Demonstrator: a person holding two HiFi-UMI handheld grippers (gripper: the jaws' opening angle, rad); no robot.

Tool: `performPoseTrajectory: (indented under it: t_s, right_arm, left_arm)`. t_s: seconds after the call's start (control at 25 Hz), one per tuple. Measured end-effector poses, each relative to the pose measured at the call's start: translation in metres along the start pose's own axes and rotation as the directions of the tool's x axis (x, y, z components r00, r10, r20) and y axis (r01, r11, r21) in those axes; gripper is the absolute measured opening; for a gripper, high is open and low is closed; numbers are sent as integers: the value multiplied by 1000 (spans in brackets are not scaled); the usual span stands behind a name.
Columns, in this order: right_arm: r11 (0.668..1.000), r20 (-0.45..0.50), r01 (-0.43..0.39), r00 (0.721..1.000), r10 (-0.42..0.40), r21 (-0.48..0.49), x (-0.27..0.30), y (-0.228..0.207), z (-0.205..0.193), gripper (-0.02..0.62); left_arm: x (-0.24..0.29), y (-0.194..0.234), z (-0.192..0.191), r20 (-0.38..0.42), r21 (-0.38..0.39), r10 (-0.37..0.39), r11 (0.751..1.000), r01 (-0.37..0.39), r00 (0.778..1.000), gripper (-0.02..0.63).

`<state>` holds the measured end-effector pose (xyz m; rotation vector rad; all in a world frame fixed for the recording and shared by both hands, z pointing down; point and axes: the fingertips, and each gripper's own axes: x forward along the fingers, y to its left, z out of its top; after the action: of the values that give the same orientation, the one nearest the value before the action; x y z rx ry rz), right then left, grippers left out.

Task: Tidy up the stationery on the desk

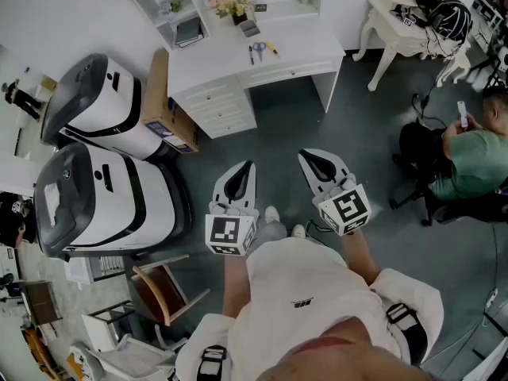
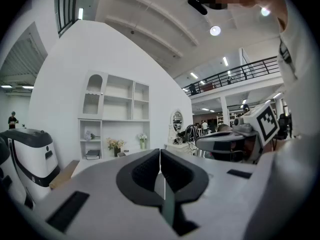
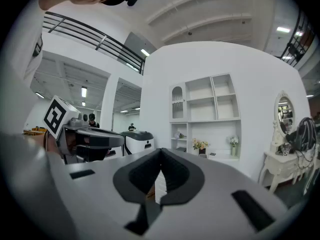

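Observation:
A white desk (image 1: 309,50) stands far ahead against the wall. On its top lie blue-handled scissors (image 1: 258,51), a couple of pens (image 1: 272,49) and a small grey holder (image 1: 249,28). A dark book (image 1: 189,32) rests in the shelf unit at the desk's left. I hold both grippers level over the grey floor, well short of the desk. My left gripper (image 1: 248,166) (image 2: 160,152) is shut with nothing in it. The right gripper (image 1: 304,156) (image 3: 161,154) is also shut and empty. The two sit side by side, apart.
Two large white-and-black machines (image 1: 103,109) (image 1: 103,201) stand at the left, with a cardboard box (image 1: 163,101) beside the desk. A white side table (image 1: 401,30) with cables is at the back right. A seated person in green (image 1: 476,161) is at the right. A wooden chair (image 1: 163,288) stands behind my left.

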<state>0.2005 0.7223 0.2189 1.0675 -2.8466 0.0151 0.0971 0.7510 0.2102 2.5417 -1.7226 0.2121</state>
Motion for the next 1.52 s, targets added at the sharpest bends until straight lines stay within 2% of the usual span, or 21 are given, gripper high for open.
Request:
performPoseTrajectory:
  t_s: [0.4, 0.72, 1.52]
  right_arm:
    - [999, -17, -32, 999, 32, 4, 9, 2, -13, -3]
    - [999, -30, -38, 999, 38, 11, 34, -14, -17, -3]
    - [1000, -76, -3, 997, 4, 17, 164, -80, -16, -3]
  left_arm:
    - [11, -3, -7, -1, -6, 4, 1000, -4, 1000, 0]
    - [35, 13, -7, 5, -2, 9, 1000, -9, 1000, 0]
    - [145, 117, -3, -8, -12, -24, 1000, 24, 1000, 0]
